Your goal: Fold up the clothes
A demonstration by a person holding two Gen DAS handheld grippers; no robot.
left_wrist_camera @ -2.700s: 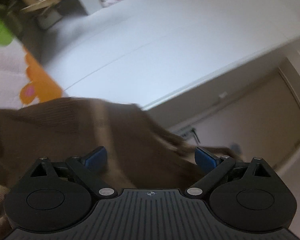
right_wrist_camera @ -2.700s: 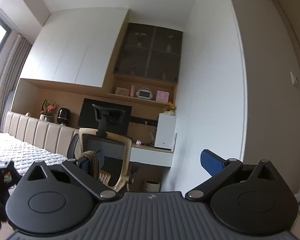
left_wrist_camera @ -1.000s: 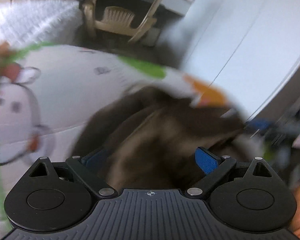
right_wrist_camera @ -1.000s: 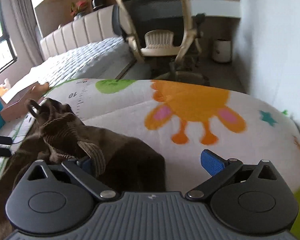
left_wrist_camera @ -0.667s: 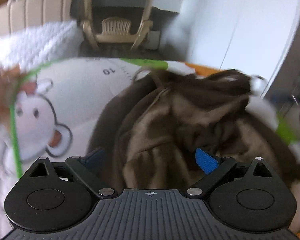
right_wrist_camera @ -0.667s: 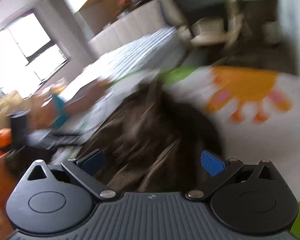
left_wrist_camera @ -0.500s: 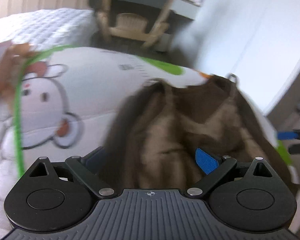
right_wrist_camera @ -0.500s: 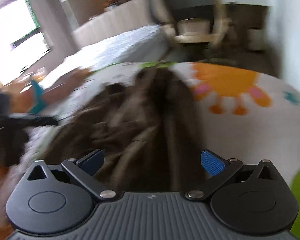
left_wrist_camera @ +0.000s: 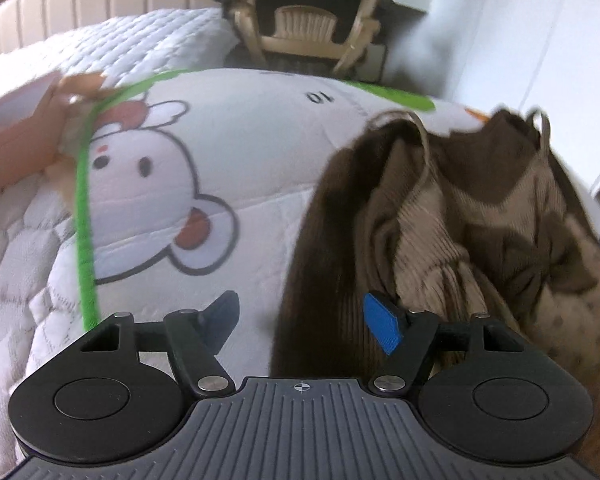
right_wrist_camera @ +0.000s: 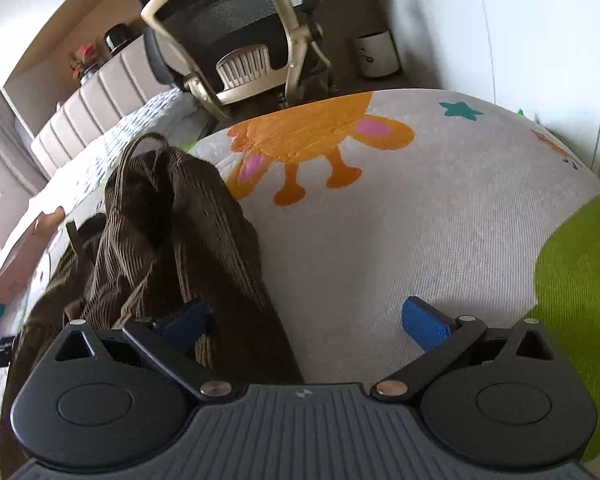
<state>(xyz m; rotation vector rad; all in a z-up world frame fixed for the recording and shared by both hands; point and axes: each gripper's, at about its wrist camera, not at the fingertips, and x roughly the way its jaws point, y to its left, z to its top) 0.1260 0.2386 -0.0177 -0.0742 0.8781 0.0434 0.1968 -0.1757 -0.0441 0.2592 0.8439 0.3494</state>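
Brown corduroy garment [left_wrist_camera: 460, 220] lies bunched at frame right on the cartoon-print quilt [left_wrist_camera: 228, 152] — no fold made yet, all still to do. My left gripper [left_wrist_camera: 300, 316] is closing, garment's edge between pads. Right gripper [right_wrist_camera: 304, 320] gapes wide, gripping nothing.

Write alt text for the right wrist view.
A crumpled brown corduroy garment lies on a cartoon-printed mat, its edge between the open blue-tipped fingers of the right gripper, which are not gripping it. An office chair stands beyond the mat.
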